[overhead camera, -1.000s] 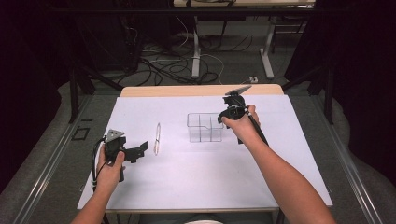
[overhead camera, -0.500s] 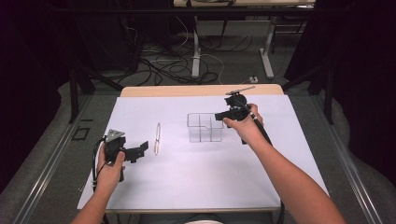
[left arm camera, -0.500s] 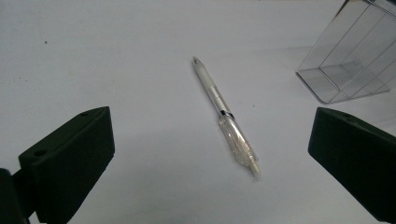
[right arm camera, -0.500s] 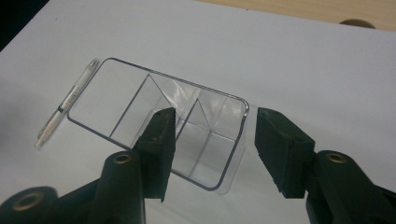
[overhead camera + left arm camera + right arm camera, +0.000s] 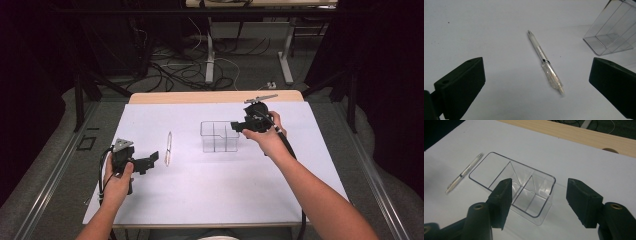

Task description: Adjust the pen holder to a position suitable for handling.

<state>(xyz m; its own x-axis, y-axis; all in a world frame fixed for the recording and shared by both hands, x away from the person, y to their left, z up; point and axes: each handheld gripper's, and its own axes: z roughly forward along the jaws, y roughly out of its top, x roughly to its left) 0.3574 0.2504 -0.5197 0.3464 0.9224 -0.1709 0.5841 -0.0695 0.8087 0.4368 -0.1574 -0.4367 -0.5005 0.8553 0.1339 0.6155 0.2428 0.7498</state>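
Observation:
A clear pen (image 5: 169, 148) (image 5: 545, 63) (image 5: 464, 173) lies flat on the white table cover, left of a clear plastic organizer box (image 5: 219, 136) (image 5: 514, 184) (image 5: 613, 32) with inner dividers. My left gripper (image 5: 151, 159) (image 5: 536, 85) stands open just left of the pen, its jaws wide apart with the pen ahead between them. At the box's right end hovers my right gripper (image 5: 234, 127) (image 5: 537, 197), held above the rim, open and holding nothing.
The white sheet (image 5: 200, 195) covers most of the table; a wooden strip (image 5: 215, 96) shows at its far edge. Cables and table legs (image 5: 210, 50) lie on the floor beyond. A metal rail (image 5: 45, 185) runs along the left side.
My right gripper has shifted left and slightly down toward the box's right end. The left gripper and the pen have stayed put.

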